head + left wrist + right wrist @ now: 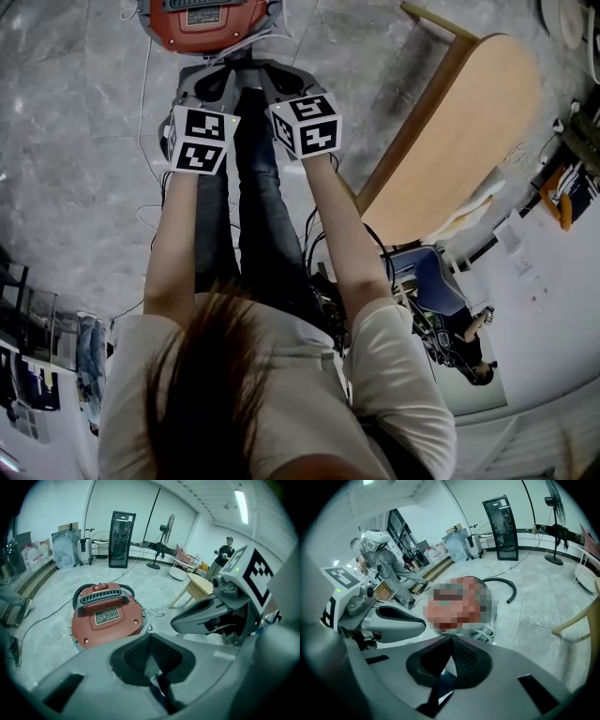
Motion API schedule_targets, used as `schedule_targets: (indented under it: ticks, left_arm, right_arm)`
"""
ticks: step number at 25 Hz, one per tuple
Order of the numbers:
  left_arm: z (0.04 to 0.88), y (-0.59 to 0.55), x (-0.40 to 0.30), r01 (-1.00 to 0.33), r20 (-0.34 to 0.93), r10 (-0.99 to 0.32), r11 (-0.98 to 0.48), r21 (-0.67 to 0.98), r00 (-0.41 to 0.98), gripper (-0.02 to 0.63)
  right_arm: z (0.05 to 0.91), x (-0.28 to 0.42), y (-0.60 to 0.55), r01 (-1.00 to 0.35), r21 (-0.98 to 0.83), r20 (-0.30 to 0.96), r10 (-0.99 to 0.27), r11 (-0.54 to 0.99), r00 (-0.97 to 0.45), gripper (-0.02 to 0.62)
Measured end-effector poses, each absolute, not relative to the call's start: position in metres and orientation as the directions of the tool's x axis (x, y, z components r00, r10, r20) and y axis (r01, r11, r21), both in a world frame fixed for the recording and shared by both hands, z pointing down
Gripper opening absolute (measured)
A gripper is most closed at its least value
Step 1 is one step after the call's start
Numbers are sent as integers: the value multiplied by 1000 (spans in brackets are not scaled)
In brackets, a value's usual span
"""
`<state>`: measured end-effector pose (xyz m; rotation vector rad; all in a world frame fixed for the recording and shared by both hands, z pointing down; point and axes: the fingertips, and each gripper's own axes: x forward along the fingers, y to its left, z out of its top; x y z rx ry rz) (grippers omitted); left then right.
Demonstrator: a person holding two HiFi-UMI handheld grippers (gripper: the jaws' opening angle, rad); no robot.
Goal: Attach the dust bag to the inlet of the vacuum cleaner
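Room: a large workshop with a grey marbled floor [75, 141] and white walls; a black glass-door cabinet [122, 538] and a standing fan [164, 536] stand along the far wall.
Table: a light wooden table [469, 141] stands on the person's right, well apart from the vacuum.
Vacuum cleaner: the red-topped vacuum cleaner [107, 616] sits on the floor straight ahead of both grippers and lower than them, with its black carry handle on top. Neither gripper touches it.
Person: standing, with both bare forearms stretched forward and down, side by side.
Left gripper: the left gripper [151, 634] is clenched, pad against pad, with nothing between the jaws.
Right gripper: the right gripper [451, 635] is likewise clenched tight and empty, held just beside the left one.
Hose: a black hose [506, 585] curves on the floor just beyond the vacuum.
Cable: a thin white cable [145, 94] trails over the floor left of the vacuum.
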<state>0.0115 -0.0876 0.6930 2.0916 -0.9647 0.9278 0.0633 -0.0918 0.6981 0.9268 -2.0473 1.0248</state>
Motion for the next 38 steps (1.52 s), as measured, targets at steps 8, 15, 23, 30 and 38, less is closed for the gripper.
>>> schedule_targets:
  ticks: [8,15,23,30,38]
  left_arm:
    - [638,-115,-7,-852,749,-463,-455,258,474,17]
    - [560,-143,-20,-866,673,-557,-410,287,487,17]
    - [500,-147,-24,-860,621,-605,-435,268,499,17]
    - [451,-160,-32,-859,578,-641,-439,263,504,17]
    - [393,-175,-32,-831,513,-658,-491,261,551,17]
  right_arm:
    - [654,56,-114,-815,-365,776,-337,451,-534,2]
    - [577,52,-136,-827,-322,750,-410,461,-520,2]
    - [499,49,-149,-832,-273,691,-504,482,-519,2]
    - [436,53,-162,-855,-261,641,-583,447,-500,2]
    - [363,55,-165,-858,-215,570,-654,467,-498,2]
